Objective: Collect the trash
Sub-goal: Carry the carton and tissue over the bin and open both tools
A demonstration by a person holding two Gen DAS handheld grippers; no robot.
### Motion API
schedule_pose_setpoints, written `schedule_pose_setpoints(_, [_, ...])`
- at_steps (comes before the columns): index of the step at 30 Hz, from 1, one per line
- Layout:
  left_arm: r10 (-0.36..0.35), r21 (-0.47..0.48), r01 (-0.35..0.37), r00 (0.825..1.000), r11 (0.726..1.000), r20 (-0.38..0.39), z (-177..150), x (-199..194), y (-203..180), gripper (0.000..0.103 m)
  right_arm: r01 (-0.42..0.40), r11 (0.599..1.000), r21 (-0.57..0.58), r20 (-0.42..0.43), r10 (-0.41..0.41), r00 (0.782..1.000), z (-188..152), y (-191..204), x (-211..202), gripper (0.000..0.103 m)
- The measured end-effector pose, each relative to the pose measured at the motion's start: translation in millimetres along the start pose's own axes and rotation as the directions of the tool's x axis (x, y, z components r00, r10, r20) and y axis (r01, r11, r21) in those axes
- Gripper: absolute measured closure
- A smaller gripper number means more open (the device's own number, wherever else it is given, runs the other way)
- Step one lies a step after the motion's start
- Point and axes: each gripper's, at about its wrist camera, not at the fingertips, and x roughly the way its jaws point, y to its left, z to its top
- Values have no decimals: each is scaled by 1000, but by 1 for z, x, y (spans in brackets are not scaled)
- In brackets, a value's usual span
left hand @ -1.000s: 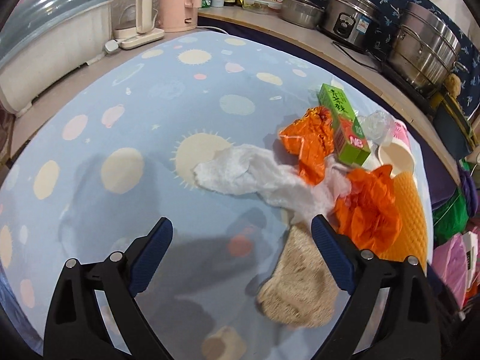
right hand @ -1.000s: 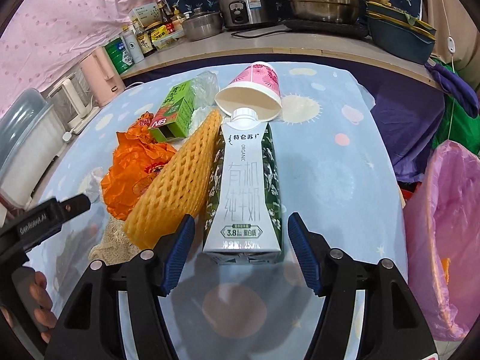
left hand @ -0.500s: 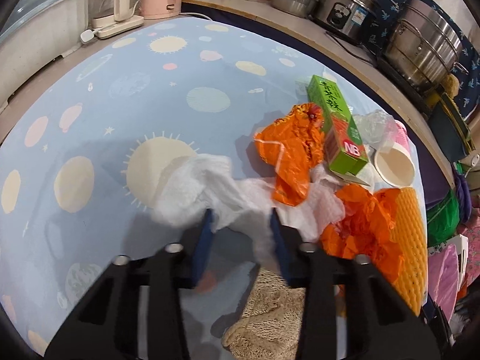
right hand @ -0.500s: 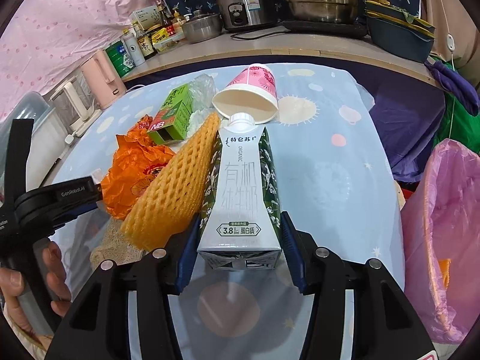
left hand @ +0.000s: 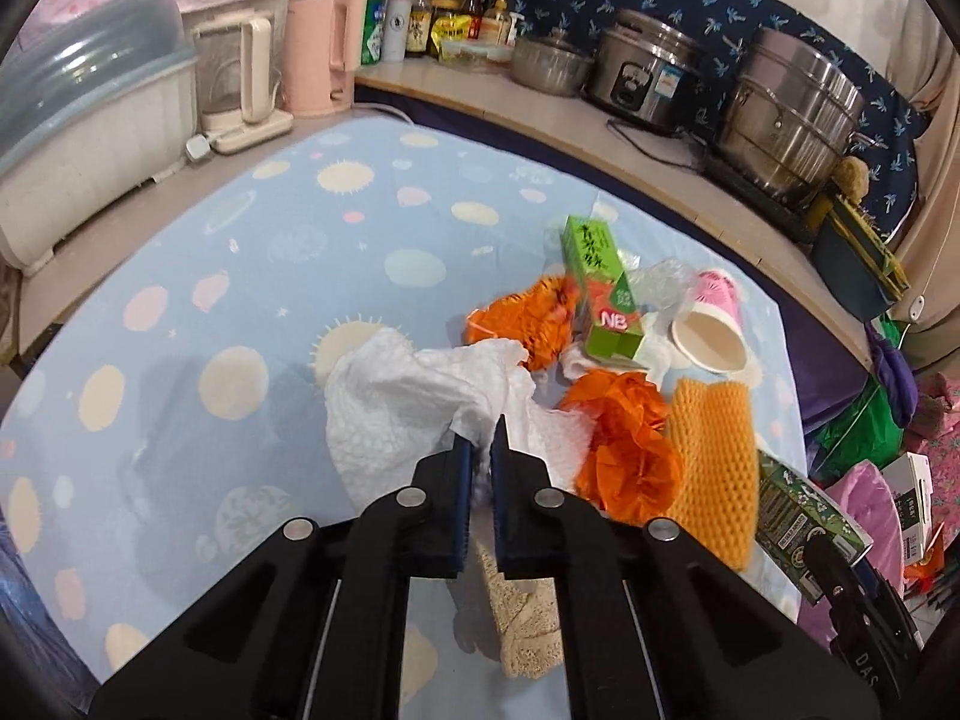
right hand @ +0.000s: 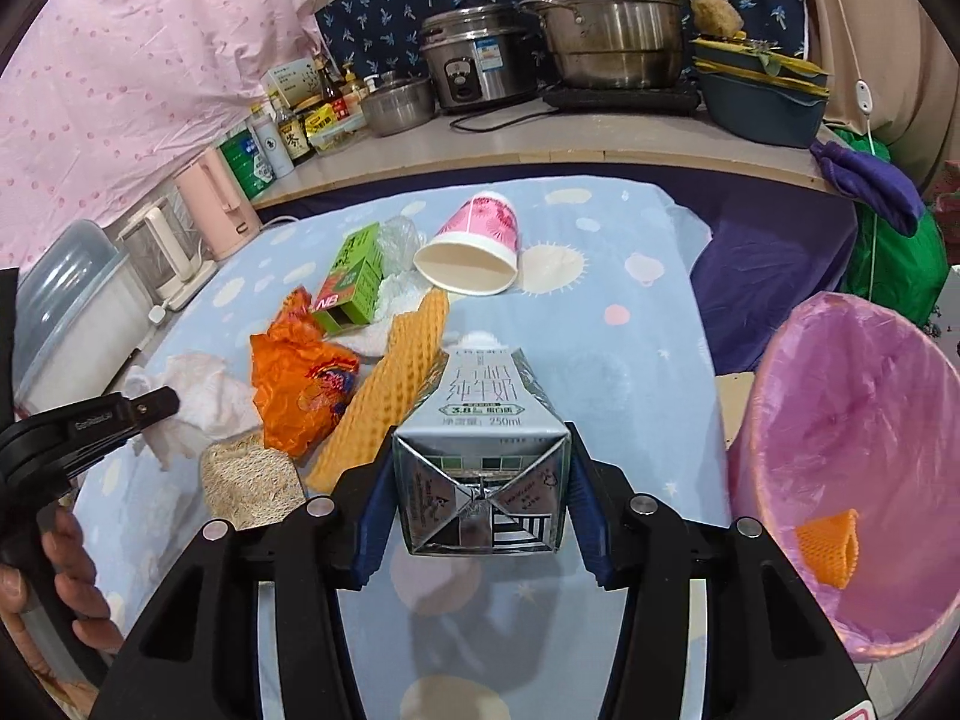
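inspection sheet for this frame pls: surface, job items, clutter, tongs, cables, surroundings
Surface: table under blue sun-print cloth.
Job's things: white tissue, milk carton, orange wrappers, green box, paper cup on its side, yellow foam net, loofah pad.
Clutter: nothing seen beyond the trash.
Grippers: left tongs shut on tissue; right tongs shut on carton.
Cables: cooker cord, kettle plug.
Surroundings: pink-lined bin at right, pots, bottles.

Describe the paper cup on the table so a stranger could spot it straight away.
On the blue spotted tablecloth, look past the trash pile's far end, just beyond the green box. The paper cup lies on its side there, pink flowered outside, its plain white mouth facing the camera.
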Motion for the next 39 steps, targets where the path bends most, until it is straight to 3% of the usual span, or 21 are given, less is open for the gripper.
schedule_pose_setpoints(11, [-61,44,56,990,997,125,8,-68,-29,98,-8,999,36,94,5,996,3,-23,-51,54])
schedule_pose_setpoints(20, [-152,129,132,976,983,157,4,-100,-78,98,5,997,80,170,-18,985,9,-51,-88,54])
schedule_pose_setpoints(27, [-251,224,222,962,949,110,-13,-103,-138,98,78,986,149,203,-108,973,5,-96,-114,54])
schedule_pose_setpoints(33, [-349,294,332,937,896,5,-41,-88,-197,98,159,960,231,181,-203,962,-8,-146,-126,54])
schedule_pose_setpoints(39, [-401,357,407,911,841,-96,-70,-69,-251,98,214,934,286,132,-260,957,-24,-183,-122,54])
